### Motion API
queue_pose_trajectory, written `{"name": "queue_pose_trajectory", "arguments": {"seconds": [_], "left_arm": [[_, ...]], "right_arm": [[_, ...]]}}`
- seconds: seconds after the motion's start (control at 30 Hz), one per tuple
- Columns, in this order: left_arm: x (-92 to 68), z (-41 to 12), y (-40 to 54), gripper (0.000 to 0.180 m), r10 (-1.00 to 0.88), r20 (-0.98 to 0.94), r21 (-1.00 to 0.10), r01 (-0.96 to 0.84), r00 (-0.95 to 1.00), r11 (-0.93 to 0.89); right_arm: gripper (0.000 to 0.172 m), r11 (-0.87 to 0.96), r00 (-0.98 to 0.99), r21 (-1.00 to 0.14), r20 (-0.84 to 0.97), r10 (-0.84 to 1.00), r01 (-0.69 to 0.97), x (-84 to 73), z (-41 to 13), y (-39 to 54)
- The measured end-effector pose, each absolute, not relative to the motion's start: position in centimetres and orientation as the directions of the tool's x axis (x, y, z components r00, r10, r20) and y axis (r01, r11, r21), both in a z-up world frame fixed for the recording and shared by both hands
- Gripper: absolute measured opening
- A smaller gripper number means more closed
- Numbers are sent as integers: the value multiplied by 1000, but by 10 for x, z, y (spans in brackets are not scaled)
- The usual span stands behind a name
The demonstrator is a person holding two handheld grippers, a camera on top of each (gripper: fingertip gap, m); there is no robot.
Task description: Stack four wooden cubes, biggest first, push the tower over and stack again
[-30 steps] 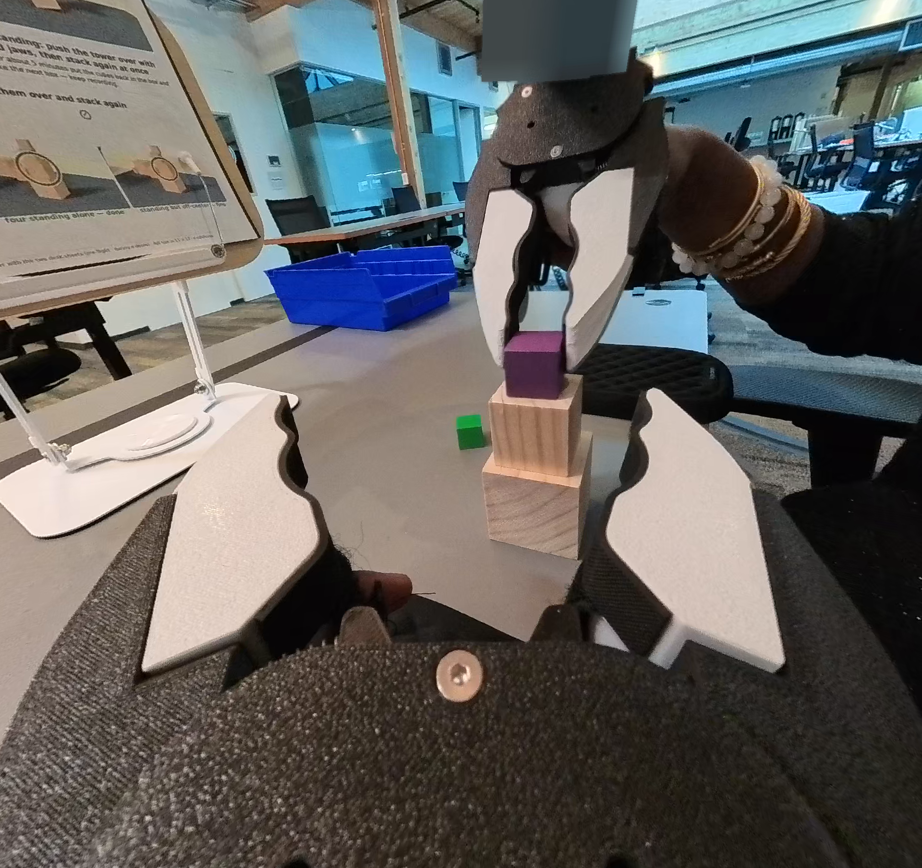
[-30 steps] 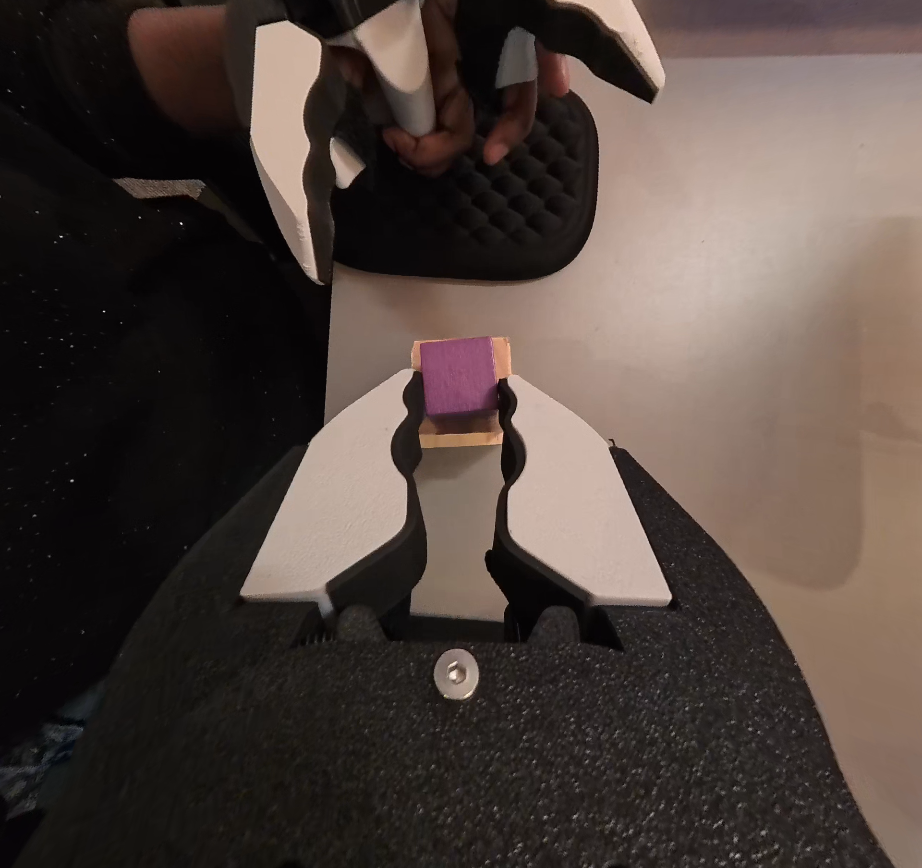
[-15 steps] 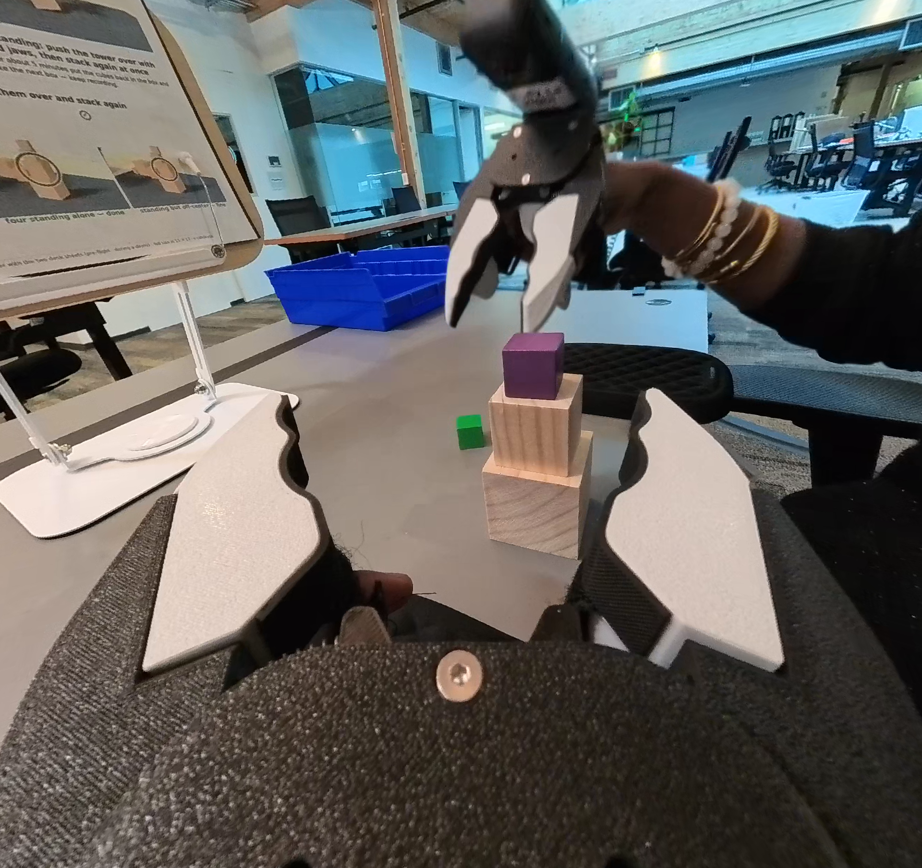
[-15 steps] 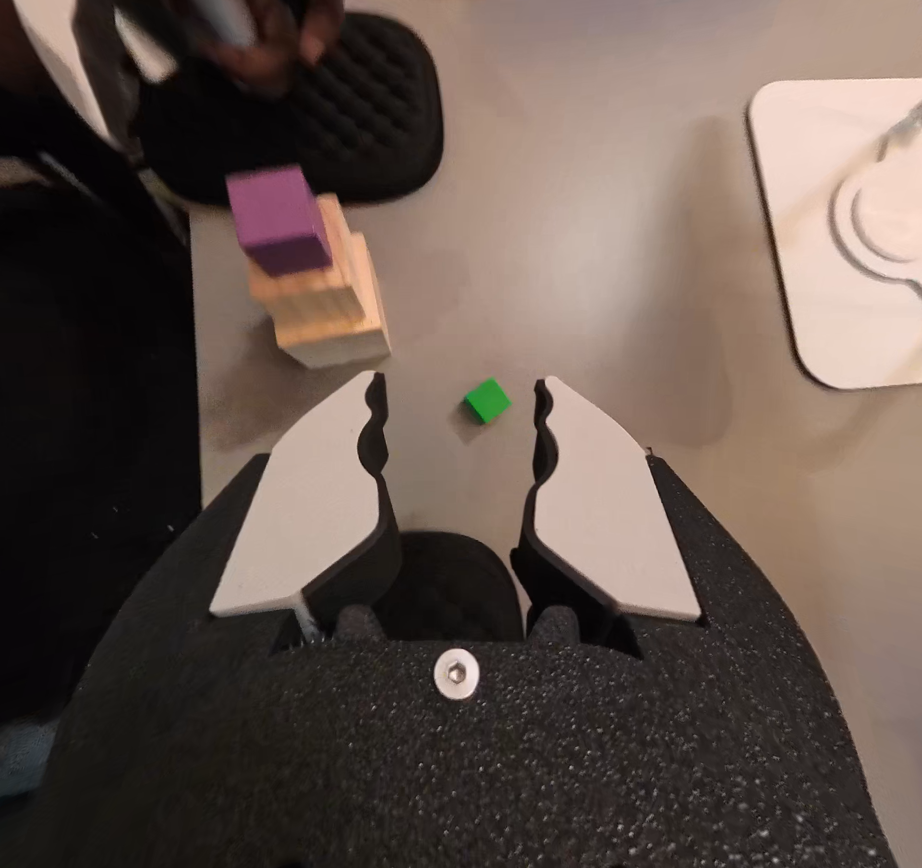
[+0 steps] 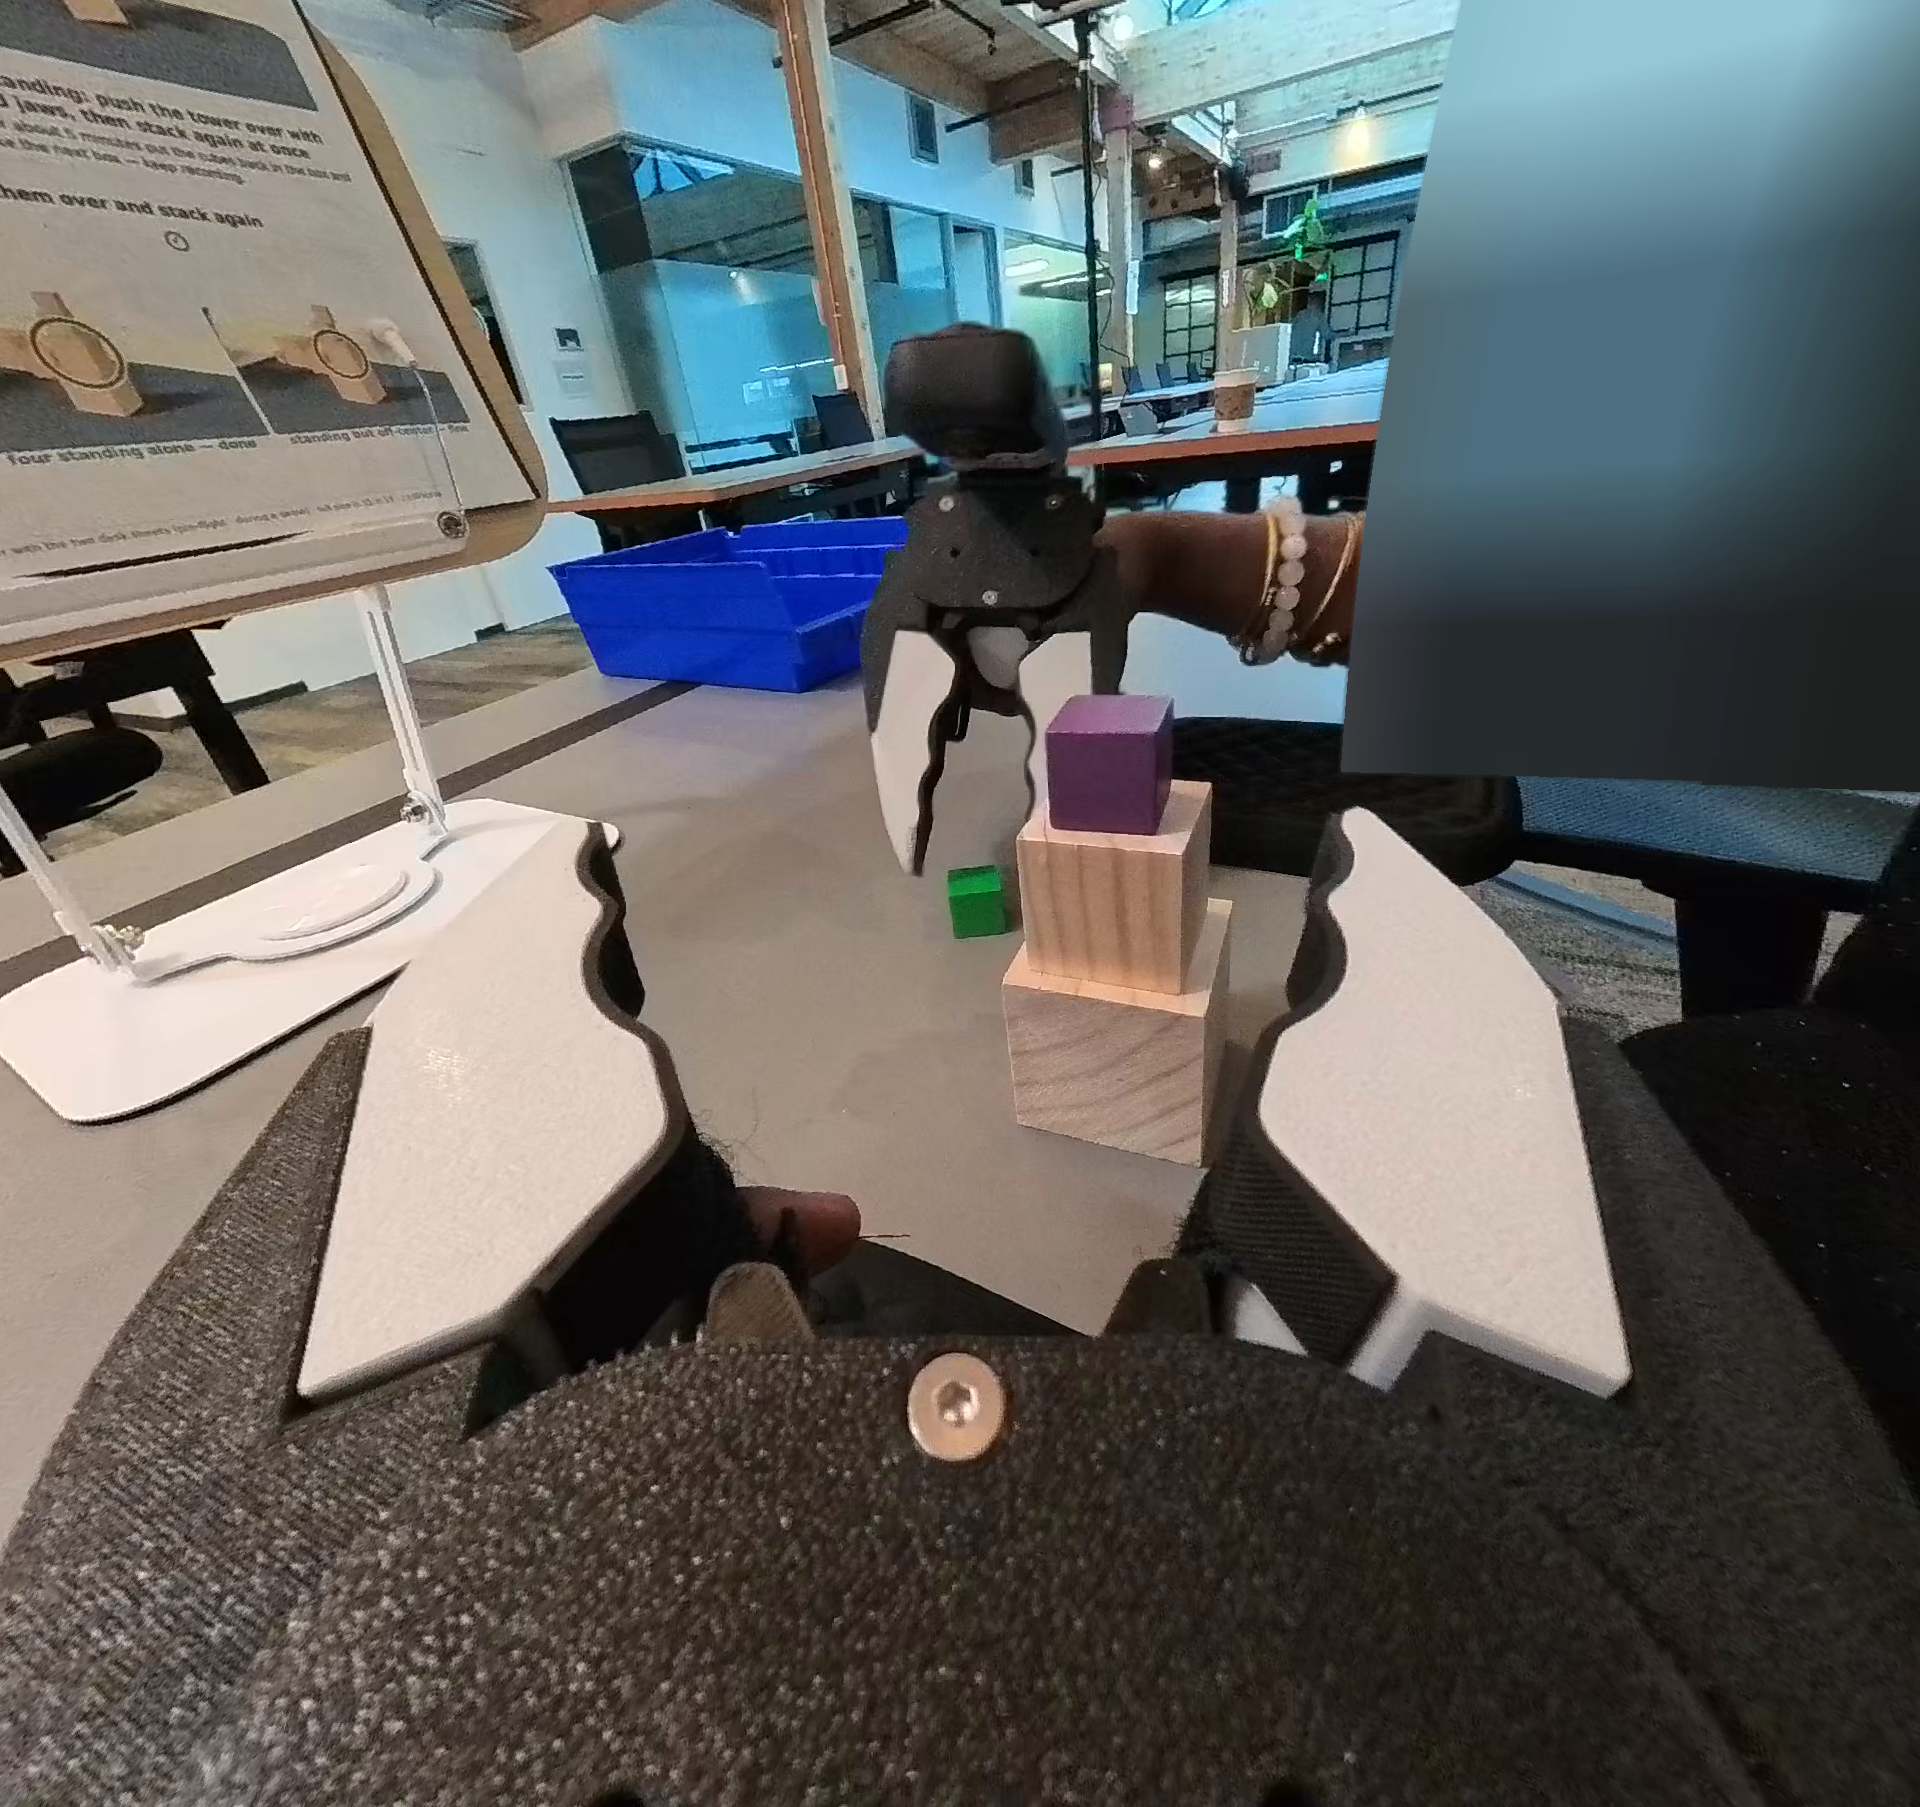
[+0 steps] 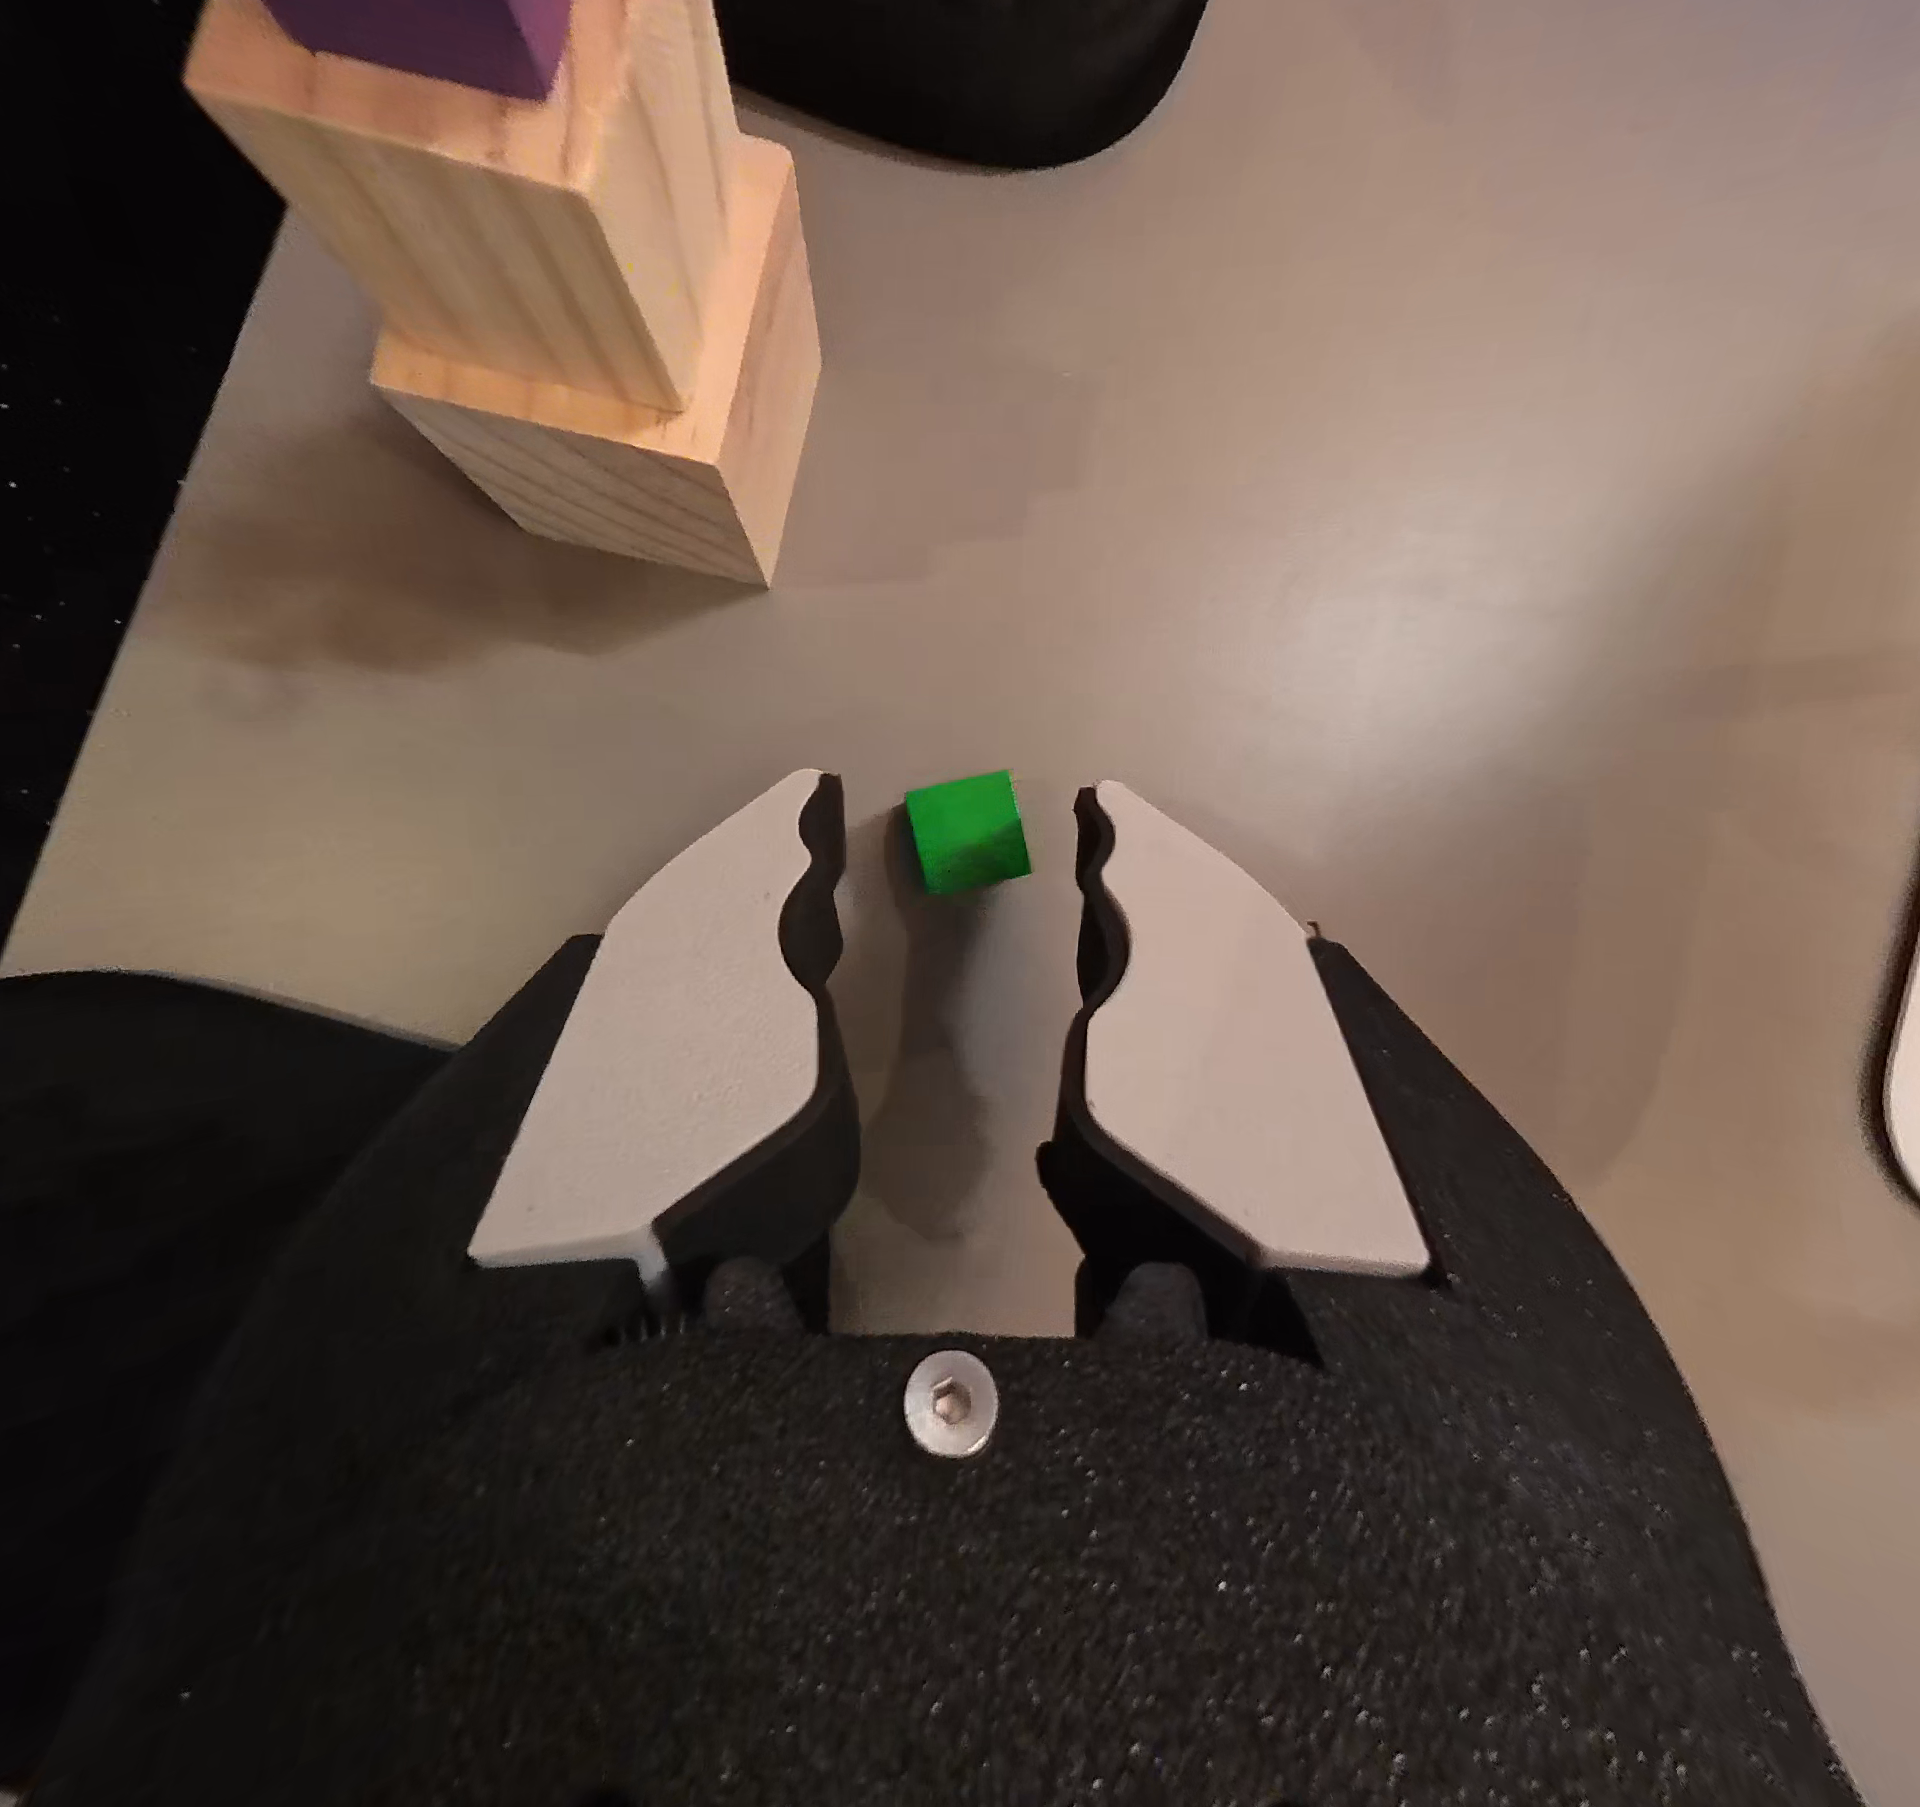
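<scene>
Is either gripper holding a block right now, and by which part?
Neither. The right gripper straddles the green cube with gaps on both sides; the left gripper is wide open and bare.

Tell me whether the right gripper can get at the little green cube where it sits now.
Probably yes. The right gripper is open, with the green cube between its fingertips and a gap on each side. Bare table surrounds the cube; the block stack stands off to one side.

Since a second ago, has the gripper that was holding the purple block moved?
Yes. The right gripper has left the purple block atop the wooden stack and come down leftward to straddle the green cube, fingers apart.
</scene>
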State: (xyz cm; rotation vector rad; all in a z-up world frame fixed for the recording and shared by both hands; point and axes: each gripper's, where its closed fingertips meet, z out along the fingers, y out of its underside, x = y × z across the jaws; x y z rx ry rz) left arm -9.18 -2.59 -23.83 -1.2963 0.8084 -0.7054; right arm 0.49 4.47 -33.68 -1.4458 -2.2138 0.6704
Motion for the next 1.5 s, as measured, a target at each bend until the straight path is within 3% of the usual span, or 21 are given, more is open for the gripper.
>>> {"name": "queue_pose_trajectory", "arguments": {"seconds": [0.13,0.23,0.33,0.47,0.63,0.93,1.5], "left_arm": [[-92,-238,-26,123,-829,-117,-989,7,547,145],[-92,-238,-26,123,-828,-117,-990,6,549,144],[-92,-238,-26,122,-827,-116,-990,6,550,143],[-92,-239,-26,122,-826,-118,-990,3,551,144],[-92,-239,-26,121,-824,-123,-989,1,553,148],[-90,-240,-26,121,-821,-140,-987,-17,554,157],[-90,-239,-26,120,-822,-134,-988,-11,554,153]], "right_arm": [[40,330,-366,-583,60,929,743,6,-345,50],[21,316,-364,-592,40,930,741,7,-346,48],[21,269,-301,-604,50,952,750,4,-339,49],[21,152,-173,-650,31,984,745,-5,-303,41],[21,125,-166,-724,15,986,678,-23,-240,7],[21,156,-155,-609,54,986,778,-40,-228,-23],[25,162,-153,-575,65,986,802,-45,-232,-34]]}}
